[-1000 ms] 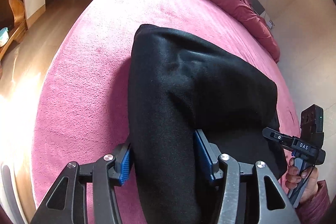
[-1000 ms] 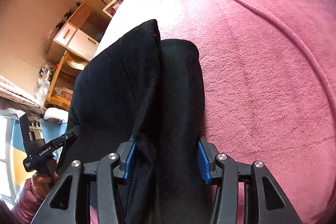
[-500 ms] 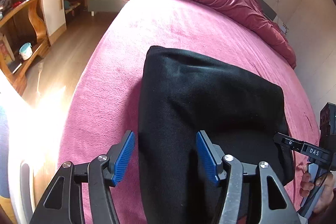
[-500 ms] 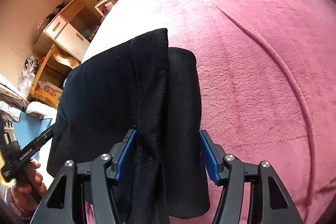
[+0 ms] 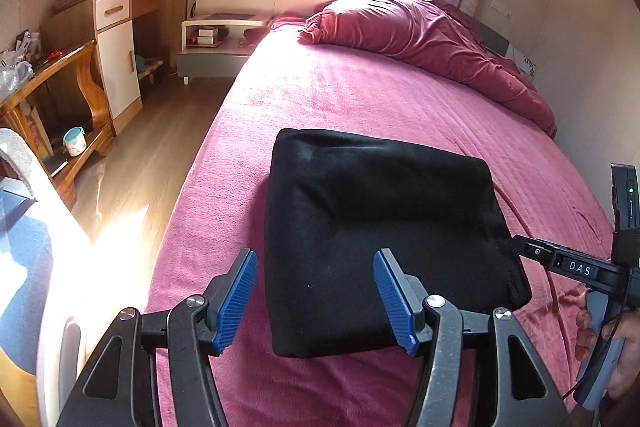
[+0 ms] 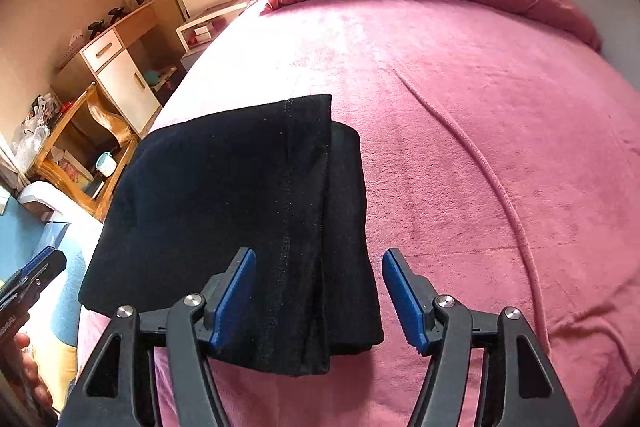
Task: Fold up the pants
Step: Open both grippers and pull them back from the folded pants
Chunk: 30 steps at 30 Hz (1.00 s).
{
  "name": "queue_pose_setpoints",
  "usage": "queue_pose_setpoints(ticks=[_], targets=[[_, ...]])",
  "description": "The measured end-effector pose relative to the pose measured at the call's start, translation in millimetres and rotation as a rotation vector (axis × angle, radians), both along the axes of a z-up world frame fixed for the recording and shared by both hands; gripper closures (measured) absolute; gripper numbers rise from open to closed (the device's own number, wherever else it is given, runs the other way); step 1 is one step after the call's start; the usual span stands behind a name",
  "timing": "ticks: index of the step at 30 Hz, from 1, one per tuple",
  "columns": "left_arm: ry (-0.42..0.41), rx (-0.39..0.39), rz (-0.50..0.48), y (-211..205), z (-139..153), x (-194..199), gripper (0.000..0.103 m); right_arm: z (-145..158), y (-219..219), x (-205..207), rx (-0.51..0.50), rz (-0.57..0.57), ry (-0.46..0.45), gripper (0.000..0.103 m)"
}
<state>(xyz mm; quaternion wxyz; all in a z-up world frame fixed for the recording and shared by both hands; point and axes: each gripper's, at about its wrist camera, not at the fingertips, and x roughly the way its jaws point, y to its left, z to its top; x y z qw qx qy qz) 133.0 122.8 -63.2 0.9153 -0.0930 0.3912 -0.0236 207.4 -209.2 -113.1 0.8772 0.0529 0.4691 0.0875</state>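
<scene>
Soft black pants (image 5: pixel 380 235) lie folded square on the fuzzy pink blanket (image 5: pixel 360 99); left gripper (image 5: pixel 316 301) gapes, right gripper (image 6: pixel 318 301) has just spread, both empty.

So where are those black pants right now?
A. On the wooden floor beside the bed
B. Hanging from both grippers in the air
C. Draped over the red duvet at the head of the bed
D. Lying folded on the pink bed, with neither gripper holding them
D: the black pants lie in a folded stack on the pink bed, and the left gripper and right gripper both stand open, clear of the cloth.
</scene>
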Motion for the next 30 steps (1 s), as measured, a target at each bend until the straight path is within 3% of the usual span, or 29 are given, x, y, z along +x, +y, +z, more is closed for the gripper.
queue_pose_setpoints(ticks=[8, 20, 30], targets=[[-0.04, 0.014, -0.008, -9.5, 14.3, -34.5, 0.041, 25.1, 15.1, -31.4, -0.024, 0.007, -0.069, 0.033], [-0.084, 0.045, 0.026, -24.7, 27.4, -82.5, 0.041, 29.7, 35.0, -81.9, -0.043, -0.018, -0.121, 0.03], [-0.104, 0.09, 0.055, -40.9, 29.9, -113.8, 0.041, 44.7, 44.6, -119.8, -0.121, -0.048, -0.207, 0.025]])
